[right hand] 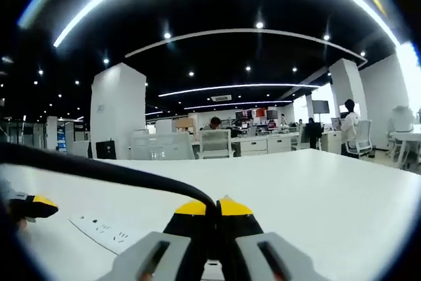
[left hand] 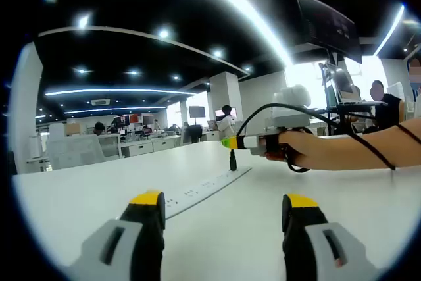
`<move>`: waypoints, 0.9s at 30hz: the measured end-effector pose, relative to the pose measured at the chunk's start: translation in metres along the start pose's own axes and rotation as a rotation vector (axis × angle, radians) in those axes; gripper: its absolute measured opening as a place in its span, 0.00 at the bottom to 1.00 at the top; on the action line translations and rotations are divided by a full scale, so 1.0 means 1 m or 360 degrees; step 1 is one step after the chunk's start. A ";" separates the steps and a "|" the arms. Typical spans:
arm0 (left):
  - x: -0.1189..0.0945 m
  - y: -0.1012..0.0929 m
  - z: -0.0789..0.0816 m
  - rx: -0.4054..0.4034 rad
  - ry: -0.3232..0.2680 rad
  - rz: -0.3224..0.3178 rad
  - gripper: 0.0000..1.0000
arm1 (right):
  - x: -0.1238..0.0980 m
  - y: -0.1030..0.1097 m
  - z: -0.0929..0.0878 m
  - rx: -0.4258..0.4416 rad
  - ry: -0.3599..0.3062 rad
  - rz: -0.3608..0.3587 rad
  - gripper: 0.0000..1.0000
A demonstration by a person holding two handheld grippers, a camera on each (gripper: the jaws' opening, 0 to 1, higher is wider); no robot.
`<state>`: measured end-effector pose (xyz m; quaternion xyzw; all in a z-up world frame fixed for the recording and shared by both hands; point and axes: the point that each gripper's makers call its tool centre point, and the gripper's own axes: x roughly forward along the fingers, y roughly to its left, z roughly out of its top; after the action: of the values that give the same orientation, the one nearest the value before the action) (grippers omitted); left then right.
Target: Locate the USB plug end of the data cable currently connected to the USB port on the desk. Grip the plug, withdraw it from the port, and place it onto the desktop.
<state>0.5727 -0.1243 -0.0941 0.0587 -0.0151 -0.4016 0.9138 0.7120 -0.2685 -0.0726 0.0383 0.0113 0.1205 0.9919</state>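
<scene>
- The left tool (left hand: 223, 218) hangs low over a white worktop (left hand: 85, 195), its two yellow-tipped jaws spread wide with bare surface between them.
- A long white power strip (left hand: 204, 189) lies flat on the worktop, running away from the left tool toward the middle of the left gripper view.
- Above the far end of the strip, the right tool (left hand: 231, 142) comes in from the right side of that view, carried in a person's hand (left hand: 309, 151) on a bare forearm.
- Its yellow tips are pinched together, and a small dark USB plug (left hand: 233, 160) hangs straight down from them, its lower end just above the strip or barely touching it; I cannot tell which.
- A black data cable (left hand: 263, 113) arches up from the right tool and trails back along the forearm.
- In the right gripper view, the right tool (right hand: 214, 207) shows its jaws closed tight, with the black data cable (right hand: 99, 172) leaving the pinch and sweeping off to the left edge.
- Below and left of those jaws the power strip (right hand: 105, 230) lies on the worktop (right hand: 316, 195), and the left tool's yellow tip (right hand: 41, 206) pokes in from the left.
- Behind it all is an open office with desks, chairs, white pillars and ceiling lights; a person in white (right hand: 348, 126) stands far off.
</scene>
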 end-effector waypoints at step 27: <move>0.000 0.000 0.001 -0.0001 -0.0002 -0.0003 0.72 | -0.003 0.004 0.003 -0.0102 0.0076 0.0005 0.05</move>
<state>0.5724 -0.1241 -0.0931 0.0581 -0.0154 -0.4024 0.9135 0.7082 -0.2660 -0.0697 0.0038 0.0309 0.1232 0.9919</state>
